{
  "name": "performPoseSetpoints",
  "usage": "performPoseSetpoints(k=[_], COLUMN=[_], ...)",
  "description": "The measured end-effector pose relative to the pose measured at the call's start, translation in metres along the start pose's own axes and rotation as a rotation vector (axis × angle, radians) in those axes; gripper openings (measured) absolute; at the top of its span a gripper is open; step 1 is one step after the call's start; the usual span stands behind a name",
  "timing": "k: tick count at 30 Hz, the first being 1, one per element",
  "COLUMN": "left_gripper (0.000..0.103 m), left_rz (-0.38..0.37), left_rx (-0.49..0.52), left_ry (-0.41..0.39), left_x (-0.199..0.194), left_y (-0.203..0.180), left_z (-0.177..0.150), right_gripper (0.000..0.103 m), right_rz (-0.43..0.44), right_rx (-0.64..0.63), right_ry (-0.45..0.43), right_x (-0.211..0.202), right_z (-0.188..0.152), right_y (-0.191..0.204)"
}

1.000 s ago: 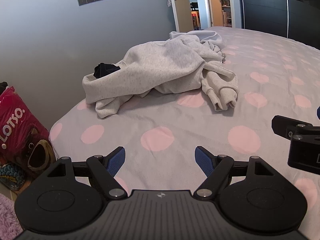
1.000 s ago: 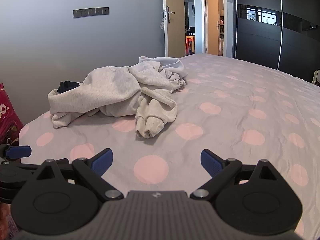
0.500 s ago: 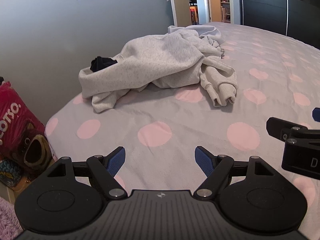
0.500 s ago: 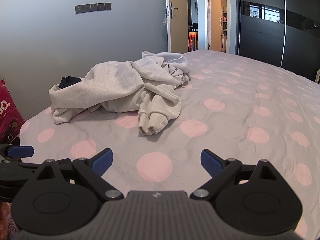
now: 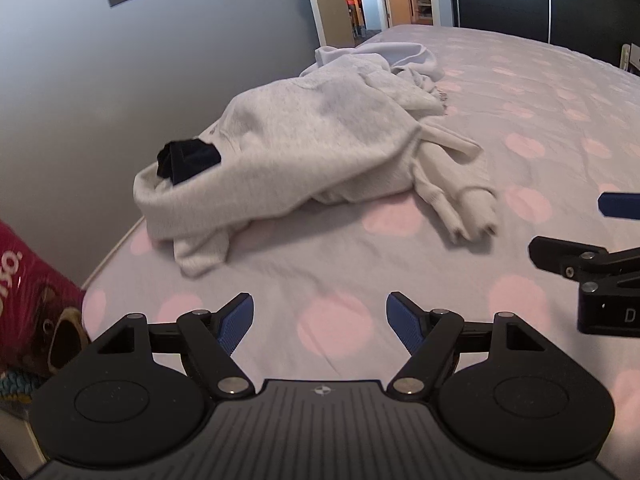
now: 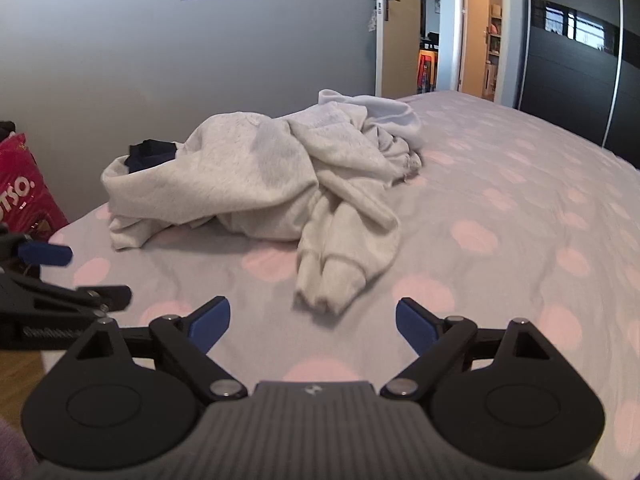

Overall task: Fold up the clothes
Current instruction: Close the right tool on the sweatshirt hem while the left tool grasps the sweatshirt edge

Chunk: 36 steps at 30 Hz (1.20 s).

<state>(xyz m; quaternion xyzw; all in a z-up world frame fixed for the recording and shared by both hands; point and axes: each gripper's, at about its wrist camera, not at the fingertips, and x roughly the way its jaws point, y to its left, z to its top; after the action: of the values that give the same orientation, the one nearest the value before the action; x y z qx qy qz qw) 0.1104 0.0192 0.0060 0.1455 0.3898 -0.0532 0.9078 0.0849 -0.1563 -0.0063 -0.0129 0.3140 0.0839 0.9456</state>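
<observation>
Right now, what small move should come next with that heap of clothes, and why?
Probably move the right hand-held gripper forward to the sleeve cuff. Both it and the left hand-held gripper are open and empty, the grey sweatshirt lies crumpled on the bed, and that cuff is nearest.

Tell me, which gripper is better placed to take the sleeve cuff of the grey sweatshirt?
Right. The cuff lies just ahead of the open right gripper; from the left gripper it lies farther off to the right.

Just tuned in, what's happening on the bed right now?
A person holds the left gripper and right gripper above the polka-dot bedspread, jaws open and empty. A crumpled light grey sweatshirt lies ahead, untouched, with a dark garment poking out of the pile. No fold made yet.
</observation>
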Motion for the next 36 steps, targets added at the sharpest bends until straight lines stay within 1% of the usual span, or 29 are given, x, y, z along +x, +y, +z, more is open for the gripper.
performPoseSetpoints(k=[3, 5, 8, 11, 13, 14, 15, 17, 18, 19, 20, 21, 22, 23, 24, 25, 26, 28, 29, 31, 33, 36], left_gripper=[0.073, 0.073, 0.075, 0.076, 0.076, 0.076, 0.076, 0.076, 0.076, 0.076, 0.076, 0.076, 0.074, 0.066, 0.056, 0.034, 0.015, 0.001, 0.0, 0.0, 0.0, 0.0], left_rz=[0.038, 0.053, 0.056, 0.044, 0.081, 0.11, 0.121, 0.129, 0.143, 0.16, 0.169, 0.176, 0.183, 0.175, 0.176, 0.182, 0.173, 0.127, 0.104, 0.087, 0.046, -0.026], left_rx=[0.036, 0.024, 0.0, 0.018, 0.061, 0.087, 0.119, 0.185, 0.218, 0.252, 0.257, 0.251, 0.246, 0.25, 0.263, 0.274, 0.28, 0.252, 0.232, 0.227, 0.235, 0.239], left_ry=[-0.018, -0.051, -0.102, -0.086, -0.09, -0.092, -0.095, -0.102, -0.109, -0.117, -0.112, -0.102, -0.093, -0.089, -0.086, -0.075, -0.055, -0.028, -0.024, -0.053, -0.096, -0.151], left_x=[0.022, 0.034, 0.053, 0.078, 0.092, 0.099, 0.103, 0.108, 0.111, 0.113, 0.116, 0.118, 0.121, 0.122, 0.123, 0.124, 0.125, 0.124, 0.122, 0.109, 0.086, 0.043], left_y=[0.012, 0.023, 0.039, 0.046, 0.044, 0.042, 0.039, 0.033, 0.03, 0.026, 0.025, 0.025, 0.025, 0.026, 0.026, 0.026, 0.026, 0.03, 0.032, 0.028, 0.02, 0.004], left_z=[0.02, 0.032, 0.044, 0.044, 0.039, 0.037, 0.036, 0.034, 0.034, 0.034, 0.036, 0.038, 0.04, 0.041, 0.042, 0.044, 0.047, 0.052, 0.054, 0.061, 0.067, 0.072], right_gripper=[0.091, 0.09, 0.09, 0.09, 0.09, 0.087, 0.085, 0.074, 0.071, 0.062, 0.047, 0.037, 0.023, 0.014, 0.01, 0.007, 0.006, 0.005, 0.005, 0.005, 0.004, 0.004], right_rz=[0.01, 0.02, 0.03, 0.022, 0.024, 0.025, 0.028, 0.033, 0.033, 0.035, 0.04, 0.046, 0.047, 0.039, 0.03, 0.027, 0.024, 0.018, 0.002, -0.027, -0.046, -0.109], right_rx=[-0.028, -0.018, -0.01, -0.02, -0.029, -0.033, -0.038, -0.047, -0.051, -0.051, -0.045, -0.04, -0.028, -0.02, -0.013, -0.014, -0.016, -0.019, -0.022, -0.027, -0.023, -0.039], right_ry=[0.002, -0.001, -0.013, -0.02, -0.01, -0.004, 0.004, 0.019, 0.028, 0.04, 0.057, 0.075, 0.09, 0.09, 0.09, 0.075, 0.06, 0.031, 0.014, -0.019, -0.051, -0.108], right_x=[0.024, 0.044, 0.074, 0.106, 0.126, 0.136, 0.143, 0.158, 0.164, 0.168, 0.172, 0.176, 0.177, 0.176, 0.174, 0.167, 0.161, 0.147, 0.136, 0.115, 0.087, 0.041], right_z=[0.02, 0.036, 0.062, 0.083, 0.09, 0.094, 0.095, 0.098, 0.098, 0.098, 0.098, 0.098, 0.098, 0.097, 0.097, 0.098, 0.099, 0.1, 0.101, 0.103, 0.104, 0.1], right_y=[-0.001, -0.002, -0.002, 0.0, 0.001, 0.002, 0.003, 0.004, 0.006, 0.007, 0.008, 0.01, 0.01, 0.01, 0.011, 0.012, 0.013, 0.016, 0.017, 0.018, 0.017, 0.011])
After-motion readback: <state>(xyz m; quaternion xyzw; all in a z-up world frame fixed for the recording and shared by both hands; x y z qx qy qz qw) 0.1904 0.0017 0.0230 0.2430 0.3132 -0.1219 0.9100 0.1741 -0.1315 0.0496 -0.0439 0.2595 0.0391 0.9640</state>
